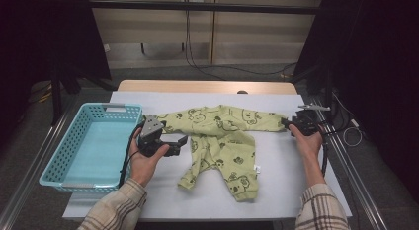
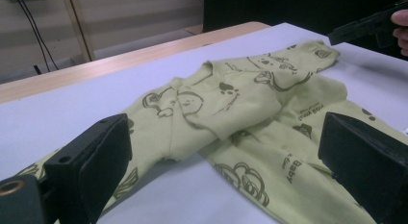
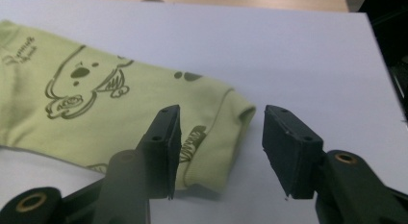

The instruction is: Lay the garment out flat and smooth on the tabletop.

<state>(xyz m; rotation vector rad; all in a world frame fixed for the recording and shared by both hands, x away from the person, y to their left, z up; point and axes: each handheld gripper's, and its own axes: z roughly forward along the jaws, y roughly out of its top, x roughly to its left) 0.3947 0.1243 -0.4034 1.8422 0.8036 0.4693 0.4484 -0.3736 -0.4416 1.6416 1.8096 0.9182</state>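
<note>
A light green baby suit (image 1: 217,136) with dark bear prints lies spread on the pale table cover (image 1: 276,190), its legs pointing toward the near edge. My left gripper (image 1: 181,145) hovers at the suit's left side with its jaws wide apart and nothing between them; in the left gripper view (image 2: 226,123) the collar and folded body (image 2: 226,96) lie ahead of it. My right gripper (image 1: 286,124) is at the end of the right sleeve. In the right gripper view (image 3: 221,114) its jaws straddle the sleeve cuff (image 3: 226,118), part open, with gaps between pads and cloth.
A light blue plastic basket (image 1: 74,141) stands on the table's left side, close behind my left hand. The wooden table edge (image 1: 207,86) runs along the back. Black frame bars flank the table on both sides, and cables hang at the right.
</note>
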